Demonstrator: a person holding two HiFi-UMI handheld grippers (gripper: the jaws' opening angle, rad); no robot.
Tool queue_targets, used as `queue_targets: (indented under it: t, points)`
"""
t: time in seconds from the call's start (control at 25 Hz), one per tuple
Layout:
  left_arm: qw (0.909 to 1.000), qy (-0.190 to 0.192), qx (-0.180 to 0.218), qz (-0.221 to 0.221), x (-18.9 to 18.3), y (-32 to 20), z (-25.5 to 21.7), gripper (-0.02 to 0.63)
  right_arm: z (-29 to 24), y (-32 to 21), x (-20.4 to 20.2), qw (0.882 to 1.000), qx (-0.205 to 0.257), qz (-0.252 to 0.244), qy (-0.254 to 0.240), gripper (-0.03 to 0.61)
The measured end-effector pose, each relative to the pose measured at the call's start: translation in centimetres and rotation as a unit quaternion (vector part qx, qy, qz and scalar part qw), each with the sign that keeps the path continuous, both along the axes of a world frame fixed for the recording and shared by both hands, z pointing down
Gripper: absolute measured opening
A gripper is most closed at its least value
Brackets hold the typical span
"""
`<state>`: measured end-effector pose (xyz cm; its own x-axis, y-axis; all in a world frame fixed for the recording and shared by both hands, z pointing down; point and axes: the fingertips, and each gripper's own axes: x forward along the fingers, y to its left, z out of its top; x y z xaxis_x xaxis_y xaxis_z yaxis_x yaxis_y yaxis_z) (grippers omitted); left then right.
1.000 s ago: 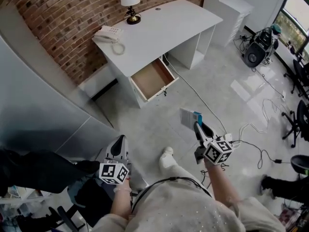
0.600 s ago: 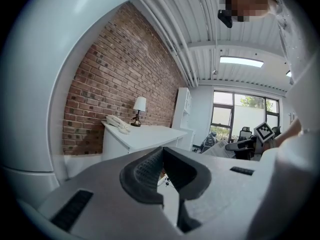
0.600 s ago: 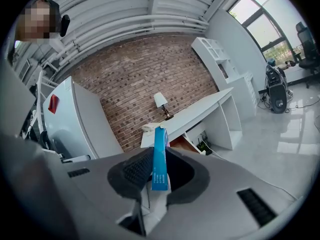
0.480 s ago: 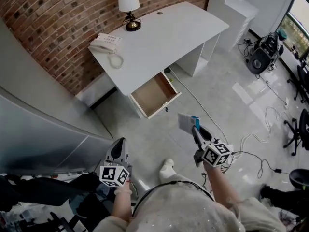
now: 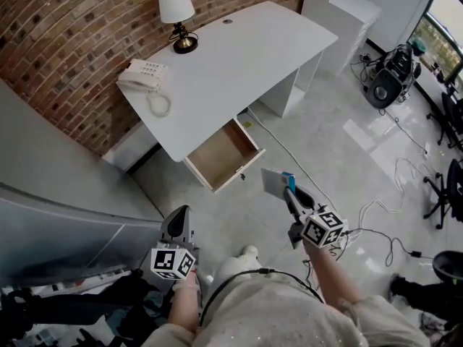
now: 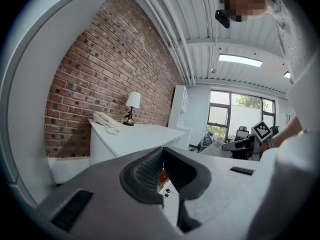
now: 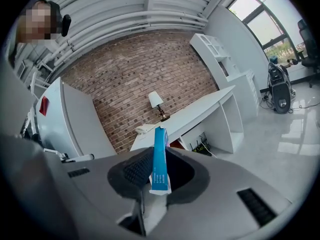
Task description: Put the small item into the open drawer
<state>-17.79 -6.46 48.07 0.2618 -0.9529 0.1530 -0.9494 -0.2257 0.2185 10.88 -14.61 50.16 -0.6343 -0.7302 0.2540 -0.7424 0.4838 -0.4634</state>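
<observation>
A white desk [image 5: 239, 56] stands against the brick wall. Its wood-lined drawer [image 5: 223, 155] is pulled open toward me and looks empty. My right gripper [image 5: 288, 191] hangs over the floor to the drawer's right, apart from it. It is shut on a small flat blue-and-white box [image 5: 277, 181], which stands upright between the jaws in the right gripper view [image 7: 159, 139]. My left gripper [image 5: 179, 214] is lower left, below the drawer. Its jaws meet with nothing between them [image 6: 161, 151].
A lamp [image 5: 173, 7] and a telephone [image 5: 143, 76] sit on the desk. Cables [image 5: 365, 197] trail over the floor at right, near a black speaker [image 5: 385, 76] and office chairs [image 5: 450, 186]. A grey curved partition [image 5: 58, 194] is close on my left.
The desk and open drawer have shifted left and down in the head view as the person moves. Both grippers keep their pose; the box stays in the right jaws.
</observation>
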Motion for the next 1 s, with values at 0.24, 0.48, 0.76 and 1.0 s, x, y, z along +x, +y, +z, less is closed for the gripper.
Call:
queue_targets:
  t: [0.24, 0.48, 0.76, 1.0]
  points:
    - [1.0000, 0.002, -0.009, 0.002, 0.5, -2.4, 1.2, 0.006, 1.4, -2.3, -0.1, 1.000, -0.013, 0.001, -0.007, 0.077]
    - [0.9997, 0.006, -0.020, 0.012, 1.3, -6.0, 3.3, 0.006, 3.9, -5.5, -1.3, 0.999, -0.032, 0.005, -0.023, 0.077]
    - [0.9988, 0.018, -0.041, 0.021, 1.7, -10.6, 6.1, 0.006, 6.7, -11.0, -2.9, 0.999, -0.047, 0.010, -0.020, 0.077]
    - [0.9979, 0.021, -0.055, 0.029, 2.0, -14.1, 8.4, 0.006, 9.9, -14.7, -3.4, 0.998, -0.065, 0.021, -0.014, 0.077]
